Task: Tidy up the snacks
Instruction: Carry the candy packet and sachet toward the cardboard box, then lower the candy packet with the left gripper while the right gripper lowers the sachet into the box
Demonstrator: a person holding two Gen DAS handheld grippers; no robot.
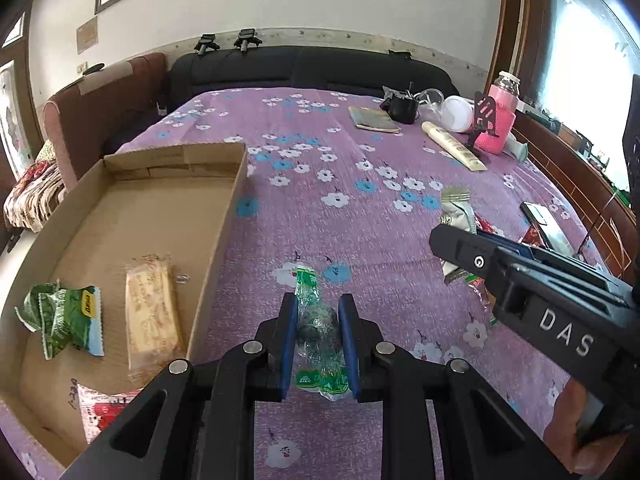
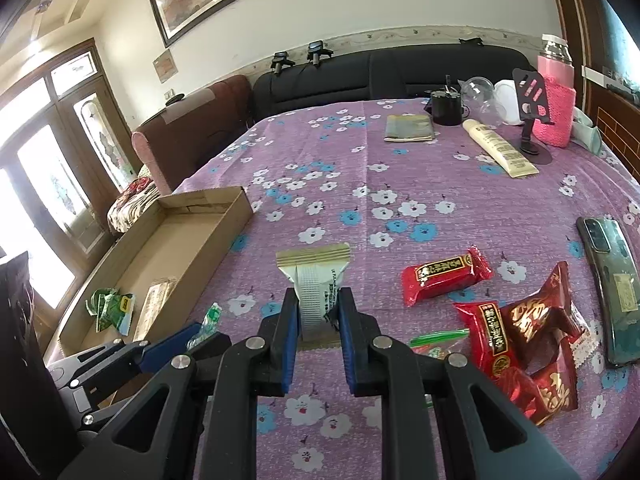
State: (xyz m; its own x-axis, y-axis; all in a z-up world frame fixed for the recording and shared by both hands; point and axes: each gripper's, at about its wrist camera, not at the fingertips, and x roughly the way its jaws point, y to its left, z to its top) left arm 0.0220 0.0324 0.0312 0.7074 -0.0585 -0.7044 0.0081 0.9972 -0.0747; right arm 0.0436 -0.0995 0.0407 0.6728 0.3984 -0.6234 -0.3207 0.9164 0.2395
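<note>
Left jaws: the left gripper (image 1: 318, 344) is clamped on a green-and-clear twist-wrapped candy (image 1: 318, 328), low over the floral cloth.
Right jaws: the right gripper (image 2: 318, 322) is pressed together on a white-and-gold sachet (image 2: 316, 280), its far end lying toward the table's middle.
Destination: an open cardboard tray (image 1: 224, 220) stands just left of the held candy; inside lie a green packet (image 1: 64, 320) and a beige wafer bar (image 1: 152, 320).
Next move, judged: lift the candy clear of the tray's near wall before swinging left; release over bare cardboard, not onto the bar.
Risk: the slick wrapper may slip from the pads; the sachet is pinched at one end and may droop.
Textures: crinkled film, glossy red foil packs (image 2: 444, 278), matte corrugated board, purple tablecloth (image 2: 360, 160) with white and blue flowers.
</note>
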